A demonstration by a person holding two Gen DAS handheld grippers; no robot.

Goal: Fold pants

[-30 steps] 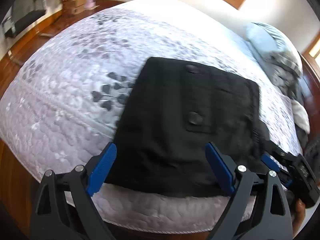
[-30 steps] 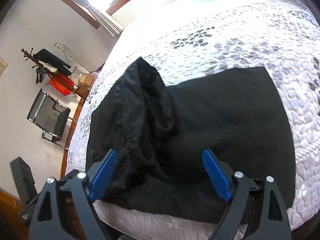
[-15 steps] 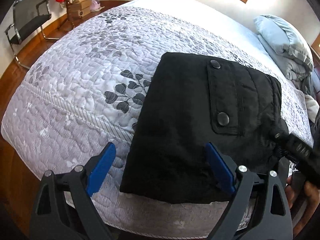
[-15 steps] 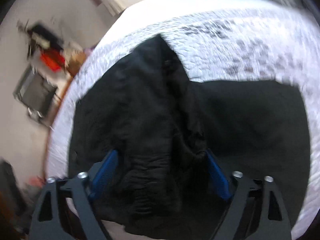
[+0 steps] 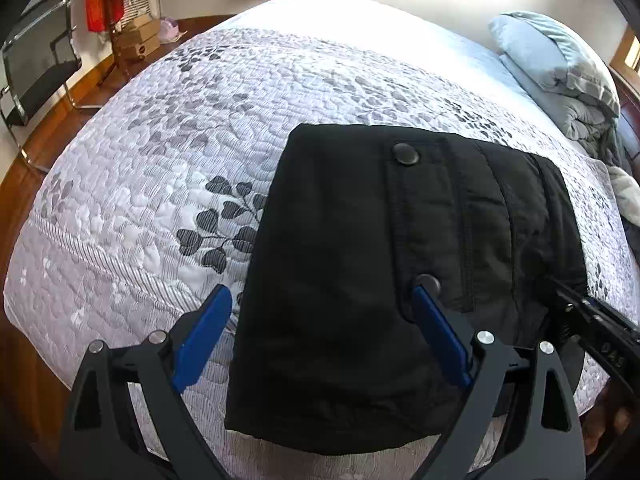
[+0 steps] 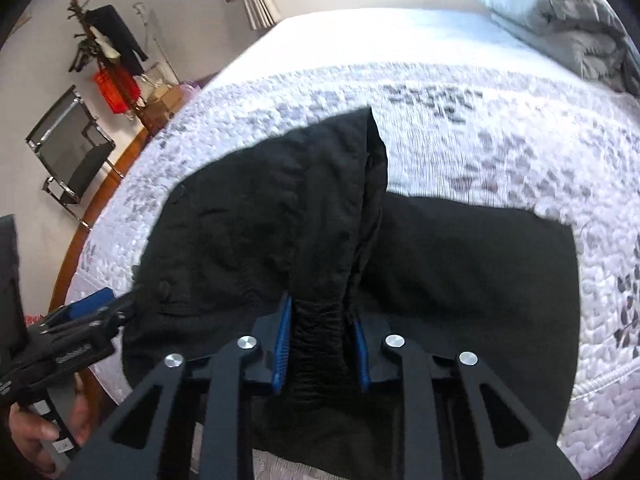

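Since a second ago our right tongs (image 6: 320, 348) are closing on a bunched ridge of the pants (image 5: 360, 260), which lie on the bed (image 5: 160, 200). Our left tongs (image 5: 320, 340) hover released above their near edge.

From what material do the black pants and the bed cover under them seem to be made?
Black pants: likely a matte woven synthetic or cotton blend; it shows stitched seams, a flap with round snap buttons and a gathered elastic band. Exact fibre is unclear.
Bed cover: a quilted, padded textile, white with grey printed leaves; the puffy stitched pattern shows this.
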